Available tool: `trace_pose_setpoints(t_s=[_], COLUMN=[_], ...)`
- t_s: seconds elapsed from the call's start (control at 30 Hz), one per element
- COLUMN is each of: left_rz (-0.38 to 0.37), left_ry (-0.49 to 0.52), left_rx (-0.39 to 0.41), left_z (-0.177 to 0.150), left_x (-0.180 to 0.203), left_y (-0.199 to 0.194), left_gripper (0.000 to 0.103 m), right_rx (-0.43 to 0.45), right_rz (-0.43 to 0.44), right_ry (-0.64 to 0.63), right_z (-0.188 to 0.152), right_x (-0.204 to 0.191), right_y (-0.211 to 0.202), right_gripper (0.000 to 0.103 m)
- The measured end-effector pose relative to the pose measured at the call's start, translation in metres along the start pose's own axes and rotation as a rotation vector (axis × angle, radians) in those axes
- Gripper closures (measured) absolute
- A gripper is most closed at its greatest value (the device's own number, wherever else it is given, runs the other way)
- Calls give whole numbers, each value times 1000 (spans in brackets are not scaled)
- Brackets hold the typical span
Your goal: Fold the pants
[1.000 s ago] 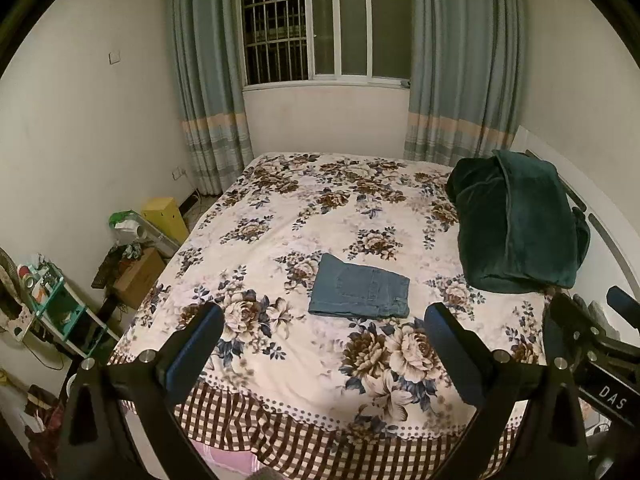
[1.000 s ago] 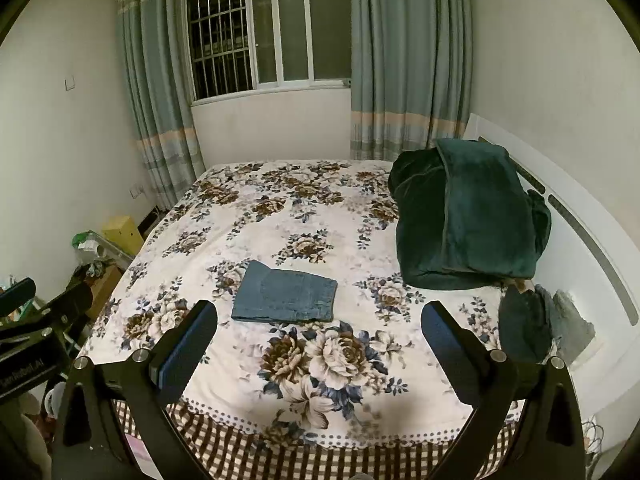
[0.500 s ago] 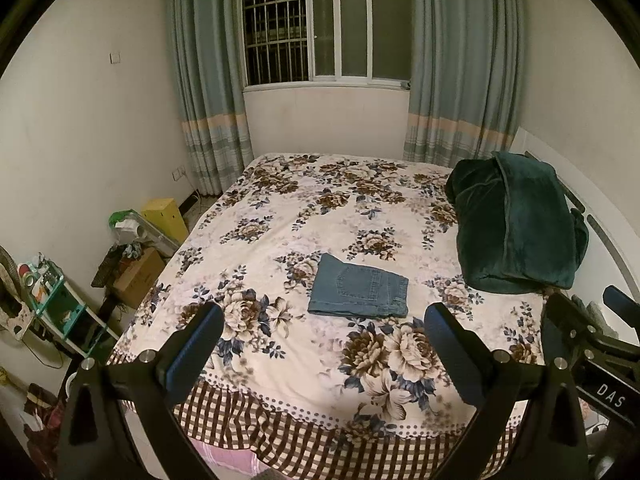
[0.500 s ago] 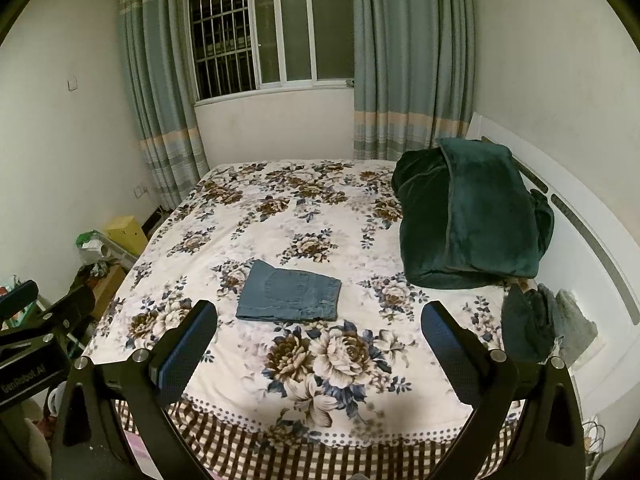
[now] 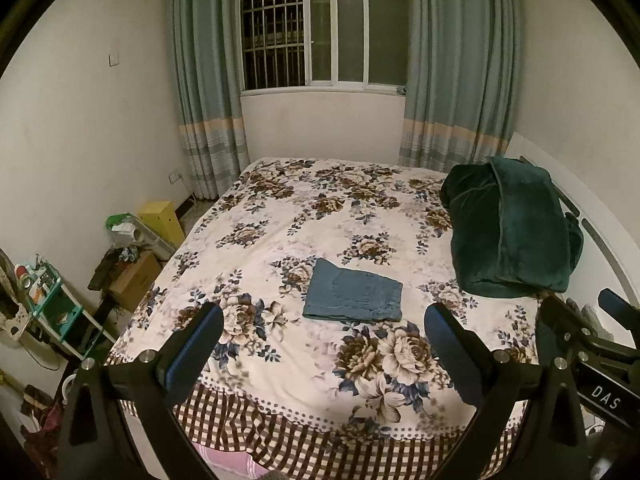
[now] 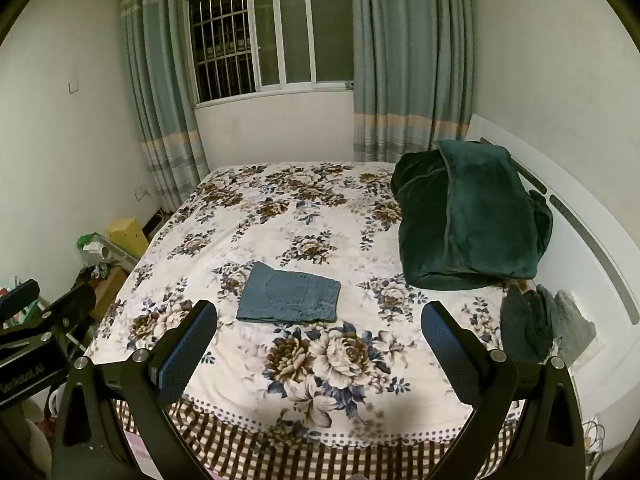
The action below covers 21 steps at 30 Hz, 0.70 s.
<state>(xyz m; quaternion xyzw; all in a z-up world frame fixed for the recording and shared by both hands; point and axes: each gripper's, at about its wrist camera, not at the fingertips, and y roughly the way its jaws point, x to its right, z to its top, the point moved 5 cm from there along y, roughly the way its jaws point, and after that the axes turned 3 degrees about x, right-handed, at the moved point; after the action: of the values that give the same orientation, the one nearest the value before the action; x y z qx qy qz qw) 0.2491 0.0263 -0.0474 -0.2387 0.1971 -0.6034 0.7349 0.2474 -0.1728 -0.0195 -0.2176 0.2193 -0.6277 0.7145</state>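
Blue denim pants [image 5: 353,295] lie folded into a small flat rectangle near the middle of the floral bed [image 5: 280,240]; they also show in the right wrist view [image 6: 289,298]. My left gripper [image 5: 320,344] is open and empty, held back above the bed's near edge, well short of the pants. My right gripper [image 6: 318,340] is open and empty too, at about the same distance. Each gripper's body shows at the edge of the other's view.
A folded dark green blanket [image 5: 508,232] lies on the bed's right side by the white headboard [image 6: 592,240]. Dark clothes [image 6: 532,328] sit at the near right corner. Boxes [image 5: 136,276], a yellow bin [image 5: 162,220] and a small shelf [image 5: 52,312] stand left of the bed.
Both grippers have drifted slightly back and up from the bed; the pants stay still. Both grippers stay open.
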Motion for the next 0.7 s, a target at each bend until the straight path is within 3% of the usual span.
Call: trace_pose_setpoints(t_s=[0.7], left_rz=[-4], left_ry=[-3], left_rx=[1], left_z=[3], left_x=[-5], left_y=[-10], left_gripper=[0], right_rx=[1], right_rz=[7], right_ry=[6], right_z=[-1], right_x=[1], right_y=[-2], right_gripper=[0])
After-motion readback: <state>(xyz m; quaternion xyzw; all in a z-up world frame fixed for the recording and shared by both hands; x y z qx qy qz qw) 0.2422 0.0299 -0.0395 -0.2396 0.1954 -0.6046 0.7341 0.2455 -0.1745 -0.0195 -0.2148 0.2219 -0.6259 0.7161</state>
